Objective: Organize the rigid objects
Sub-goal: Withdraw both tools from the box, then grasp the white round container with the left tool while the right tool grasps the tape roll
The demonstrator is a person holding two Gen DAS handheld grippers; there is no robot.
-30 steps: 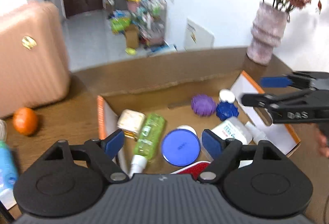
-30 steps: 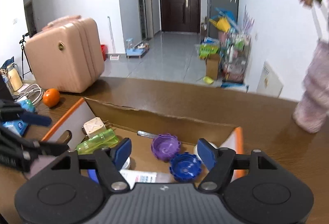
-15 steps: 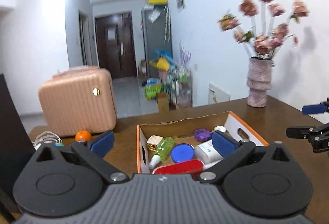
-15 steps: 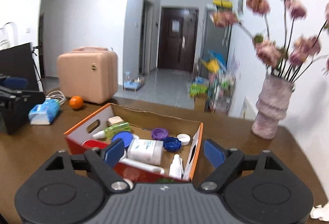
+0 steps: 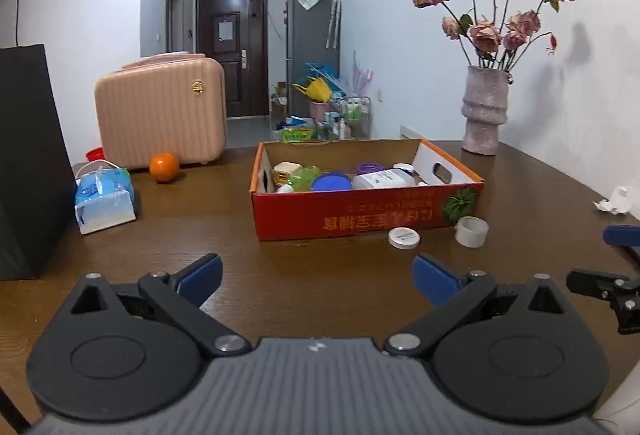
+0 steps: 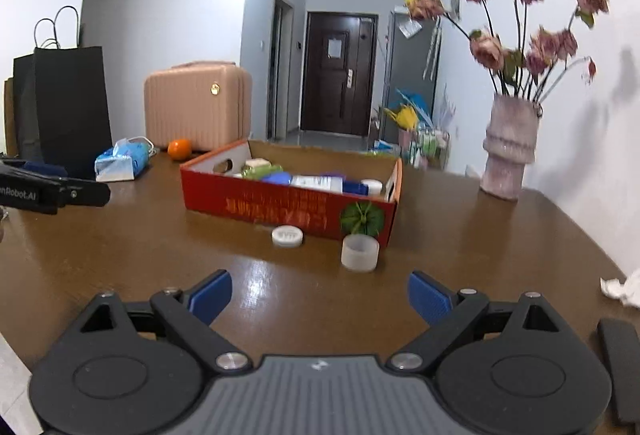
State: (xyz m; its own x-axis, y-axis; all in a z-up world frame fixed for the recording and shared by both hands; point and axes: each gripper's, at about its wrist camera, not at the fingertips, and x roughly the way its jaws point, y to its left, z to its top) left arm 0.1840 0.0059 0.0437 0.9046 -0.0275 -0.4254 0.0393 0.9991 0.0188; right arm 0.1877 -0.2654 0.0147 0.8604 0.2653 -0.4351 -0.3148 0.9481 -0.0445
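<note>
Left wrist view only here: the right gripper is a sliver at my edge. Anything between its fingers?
Observer: No. The right gripper has its jaws opening, with only bare table between them.
Operator: Round thing by the box corner, tape or cup?
Observer: From the right wrist it looks like a frosted cup, upright, in front of the red box corner.
Operator: Anything beside that gripper?
Observer: A dark flat object lies to its right.

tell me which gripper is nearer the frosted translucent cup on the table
Right. The right gripper faces the frosted translucent cup almost head-on; the left gripper sits farther off, cup ahead to its right.
</note>
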